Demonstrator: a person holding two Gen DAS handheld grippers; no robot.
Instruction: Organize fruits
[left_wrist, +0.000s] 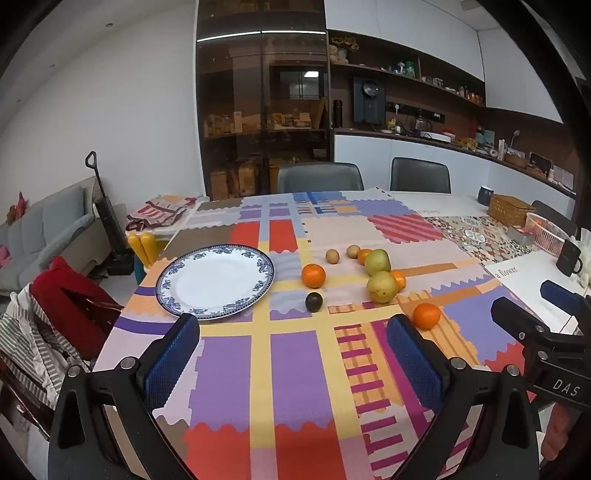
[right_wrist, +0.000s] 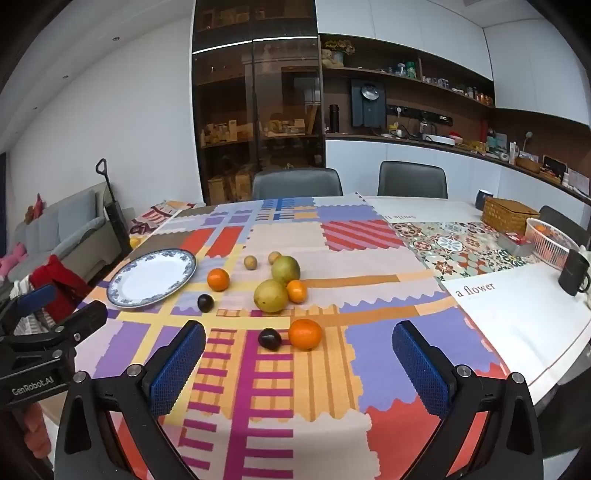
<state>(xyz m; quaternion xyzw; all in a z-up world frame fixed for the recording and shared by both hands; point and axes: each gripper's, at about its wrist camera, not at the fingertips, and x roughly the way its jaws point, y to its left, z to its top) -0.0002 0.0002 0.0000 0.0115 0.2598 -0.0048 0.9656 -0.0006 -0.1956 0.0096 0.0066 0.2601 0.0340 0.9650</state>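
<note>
A white plate with a blue rim lies empty on the left of the patterned tablecloth. To its right lie loose fruits: two green pears, several oranges, two small brown fruits and dark plums. My left gripper is open and empty over the table's near edge, short of the plate and fruit. My right gripper is open and empty, just short of the nearest orange and plum.
A wicker box, a pink basket and a black mug stand at the table's right. Two grey chairs face the far edge. A chair with red cloth is at the left.
</note>
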